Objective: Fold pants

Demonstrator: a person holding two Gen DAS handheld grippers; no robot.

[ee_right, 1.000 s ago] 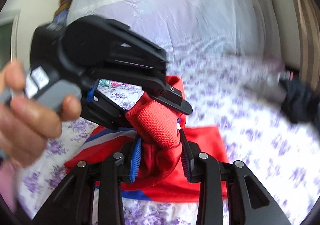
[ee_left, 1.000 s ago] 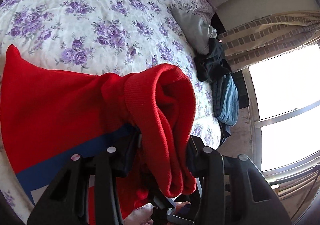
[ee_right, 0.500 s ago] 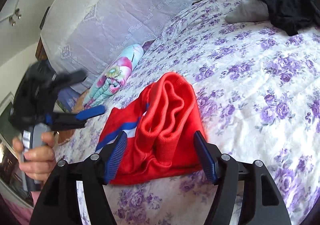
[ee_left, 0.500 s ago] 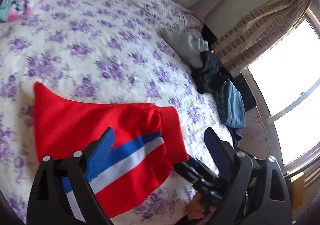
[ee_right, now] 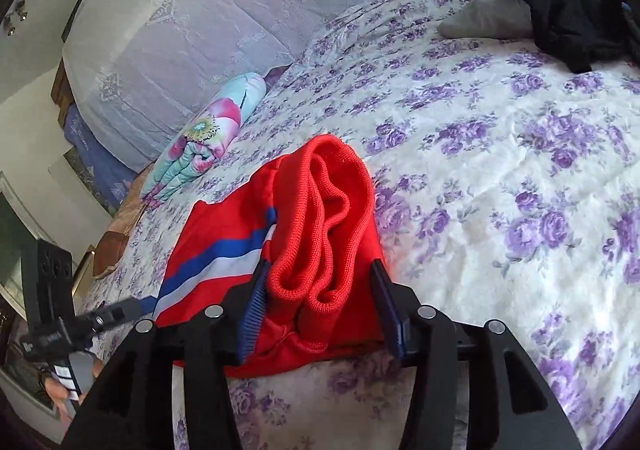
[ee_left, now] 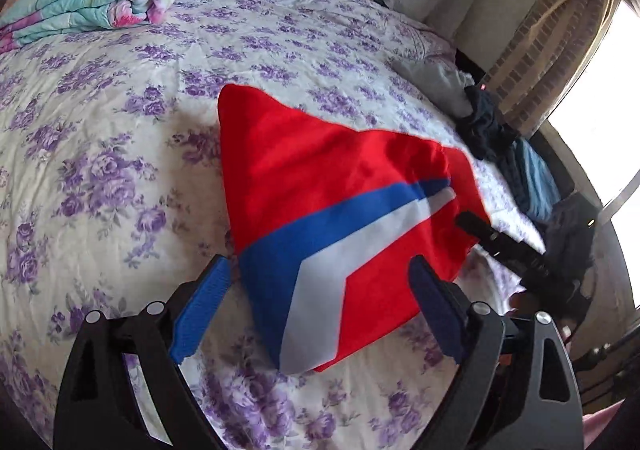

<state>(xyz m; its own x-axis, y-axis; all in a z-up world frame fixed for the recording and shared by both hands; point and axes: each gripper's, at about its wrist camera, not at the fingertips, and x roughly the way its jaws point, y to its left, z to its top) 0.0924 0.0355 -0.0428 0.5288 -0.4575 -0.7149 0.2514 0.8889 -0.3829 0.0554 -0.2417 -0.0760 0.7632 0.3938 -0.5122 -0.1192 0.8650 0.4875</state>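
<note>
The red pants [ee_left: 328, 186] with a blue and white stripe lie folded on the floral bedspread [ee_left: 100, 154]. My left gripper [ee_left: 316, 306] is open and empty, hovering over their near striped edge. In the right wrist view the pants [ee_right: 240, 234] show their ribbed red cuffs [ee_right: 324, 218] bunched up between the jaws of my right gripper [ee_right: 320, 306], which stands open around them without pinching. The right gripper also shows in the left wrist view [ee_left: 504, 246] at the pants' right edge; the left gripper shows at far left of the right wrist view [ee_right: 100, 316].
A rolled floral blanket [ee_left: 100, 2] lies at the head of the bed. A grey garment [ee_right: 484, 22], dark clothes [ee_right: 572, 18] and a blue item [ee_left: 536, 186] are piled along the far side by the curtained window [ee_left: 540, 50].
Both grippers opened and let go of the pants. The pants dropped flat onto the bed. The left gripper pulled back and up; the right stays around the cuffs.
</note>
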